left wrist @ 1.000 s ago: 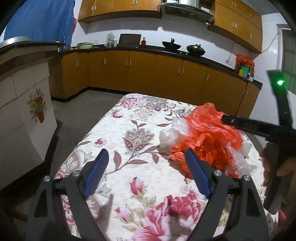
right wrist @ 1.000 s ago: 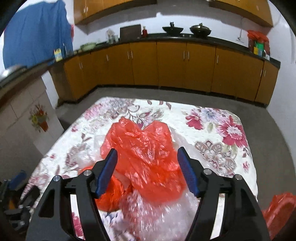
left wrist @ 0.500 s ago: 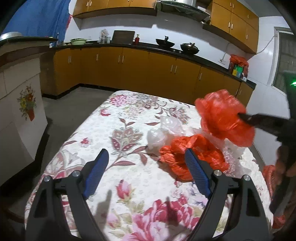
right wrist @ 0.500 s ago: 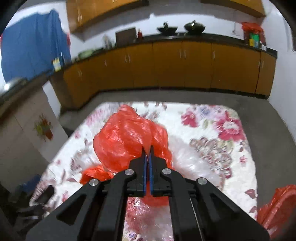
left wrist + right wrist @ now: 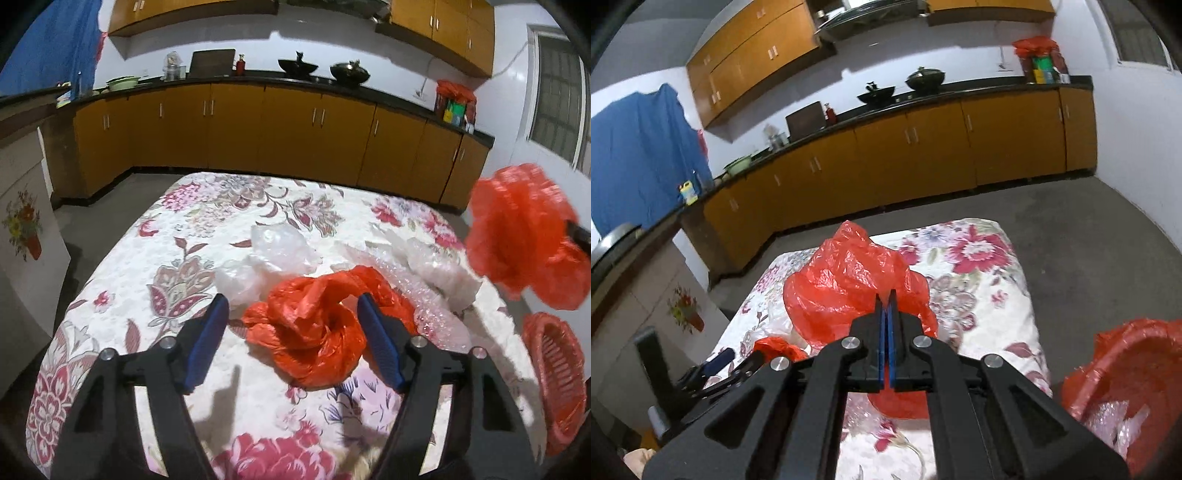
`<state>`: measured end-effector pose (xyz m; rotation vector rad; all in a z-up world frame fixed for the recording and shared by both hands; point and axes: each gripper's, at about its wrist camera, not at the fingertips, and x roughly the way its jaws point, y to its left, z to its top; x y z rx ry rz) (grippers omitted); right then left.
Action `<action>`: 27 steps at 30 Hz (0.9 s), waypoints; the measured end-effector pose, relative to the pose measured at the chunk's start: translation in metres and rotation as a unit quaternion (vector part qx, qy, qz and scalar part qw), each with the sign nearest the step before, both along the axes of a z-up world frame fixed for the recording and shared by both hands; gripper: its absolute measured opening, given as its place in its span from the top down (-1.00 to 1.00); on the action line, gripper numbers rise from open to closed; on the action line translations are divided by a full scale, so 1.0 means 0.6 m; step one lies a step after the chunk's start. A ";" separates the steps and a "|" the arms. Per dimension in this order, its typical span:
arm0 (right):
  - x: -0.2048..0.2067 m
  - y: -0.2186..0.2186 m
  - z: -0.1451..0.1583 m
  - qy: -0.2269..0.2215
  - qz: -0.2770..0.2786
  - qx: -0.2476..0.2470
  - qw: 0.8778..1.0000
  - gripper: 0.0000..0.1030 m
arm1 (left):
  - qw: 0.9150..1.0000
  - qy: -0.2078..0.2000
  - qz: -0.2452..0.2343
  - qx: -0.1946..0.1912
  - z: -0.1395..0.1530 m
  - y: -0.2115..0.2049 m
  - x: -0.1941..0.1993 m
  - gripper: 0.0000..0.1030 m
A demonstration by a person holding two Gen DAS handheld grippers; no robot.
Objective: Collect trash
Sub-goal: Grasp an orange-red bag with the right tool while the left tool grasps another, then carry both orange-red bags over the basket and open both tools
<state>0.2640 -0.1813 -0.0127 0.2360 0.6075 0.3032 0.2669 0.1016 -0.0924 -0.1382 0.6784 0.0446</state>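
My right gripper [image 5: 887, 299] is shut on a crumpled red plastic bag [image 5: 846, 288] and holds it in the air over the table's right side; the same bag shows at the right of the left wrist view [image 5: 524, 232]. My left gripper [image 5: 291, 314] is open, its blue pads on either side of a second red plastic bag [image 5: 317, 325] lying on the floral tablecloth [image 5: 155, 266]. Clear and white plastic wrap [image 5: 273, 254] and bubble wrap [image 5: 432, 310] lie beside it. A red basket lined with a red bag [image 5: 1126, 376] stands right of the table.
Orange kitchen cabinets [image 5: 288, 133] with a black counter run along the far wall. The red basket also shows in the left wrist view [image 5: 554, 384] at the table's right edge. A tiled counter with a flower motif [image 5: 22, 229] stands on the left. Grey floor surrounds the table.
My right gripper shut on the red bag, lifted it off the pile and carried it right. My left gripper moved in around the second red bag, still open.
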 end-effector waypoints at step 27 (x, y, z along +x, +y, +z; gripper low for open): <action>-0.105 -0.116 0.038 -0.022 -0.056 0.015 0.998 0.97 | 0.993 -0.045 -0.092 -0.056 0.116 -0.056 -0.086 0.84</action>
